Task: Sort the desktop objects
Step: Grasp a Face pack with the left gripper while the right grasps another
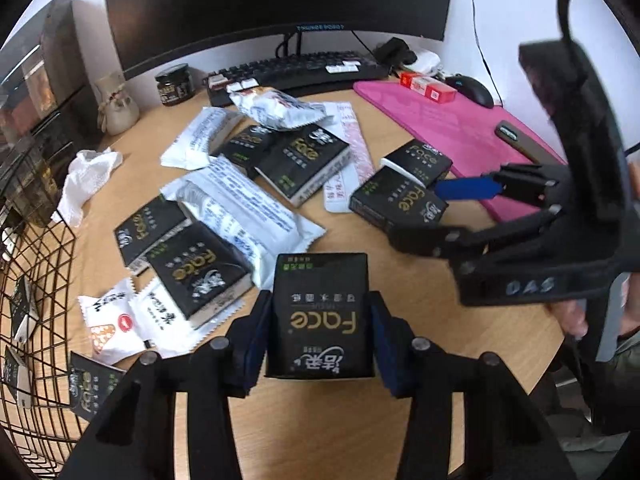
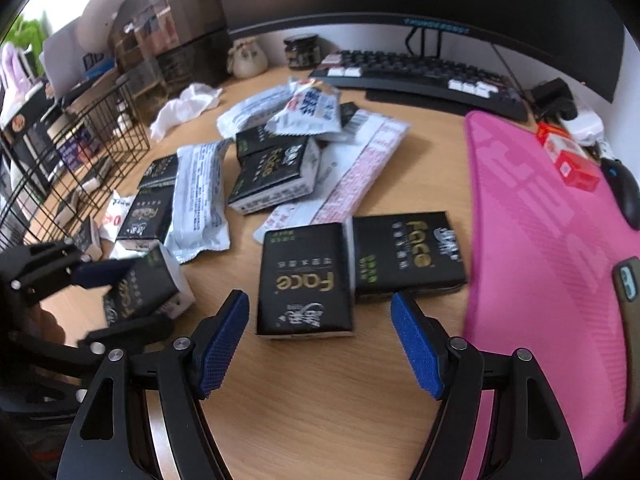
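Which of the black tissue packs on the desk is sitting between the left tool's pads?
The black Face tissue pack nearest the desk's front edge, alone between the left tool's blue pads. The other packs lie farther back among white wrappers.

Right tool (image 2: 320, 344) gapes before black tissue pack (image 2: 306, 280).

"Face" in gold letters shows on the black tissue pack (image 1: 320, 312) between the left gripper's (image 1: 318, 336) pads, and again on two black packs (image 2: 306, 280) (image 2: 408, 254) near the pink mat. Handwritten "DAS" marks the right gripper (image 1: 530, 286). The monitor's bezel lettering is unreadable.
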A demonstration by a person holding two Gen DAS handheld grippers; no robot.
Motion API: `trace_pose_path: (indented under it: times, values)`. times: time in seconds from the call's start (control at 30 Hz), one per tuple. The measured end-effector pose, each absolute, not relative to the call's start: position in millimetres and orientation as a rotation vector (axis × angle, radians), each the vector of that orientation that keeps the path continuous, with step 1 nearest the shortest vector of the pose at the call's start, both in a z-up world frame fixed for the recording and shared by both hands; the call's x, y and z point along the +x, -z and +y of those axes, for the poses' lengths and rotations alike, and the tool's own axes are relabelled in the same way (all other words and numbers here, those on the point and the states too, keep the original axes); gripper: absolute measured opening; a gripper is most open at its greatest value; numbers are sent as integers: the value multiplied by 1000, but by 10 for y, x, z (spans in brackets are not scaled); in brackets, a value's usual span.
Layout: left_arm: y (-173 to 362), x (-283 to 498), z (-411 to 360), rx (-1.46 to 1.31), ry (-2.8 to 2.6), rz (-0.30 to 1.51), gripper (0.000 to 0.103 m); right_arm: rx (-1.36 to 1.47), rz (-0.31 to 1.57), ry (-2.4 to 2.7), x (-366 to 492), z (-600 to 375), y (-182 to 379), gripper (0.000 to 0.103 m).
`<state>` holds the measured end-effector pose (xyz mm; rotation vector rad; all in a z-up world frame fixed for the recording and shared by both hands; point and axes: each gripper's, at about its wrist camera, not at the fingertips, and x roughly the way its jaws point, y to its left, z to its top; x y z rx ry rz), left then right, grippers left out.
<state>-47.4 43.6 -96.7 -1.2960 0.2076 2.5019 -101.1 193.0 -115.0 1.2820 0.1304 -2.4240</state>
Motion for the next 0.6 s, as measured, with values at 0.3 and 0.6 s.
trace_pose_path:
  times: [0.3, 0.6]
  values:
    - [921, -489, 302, -1297, -2531, 169, 52, 1268, 276, 2463, -1027, 1757, 1176, 47]
    - [889, -491, 286, -1290, -2541, 160, 52, 1251, 247, 2445, -996, 1762, 1121, 47]
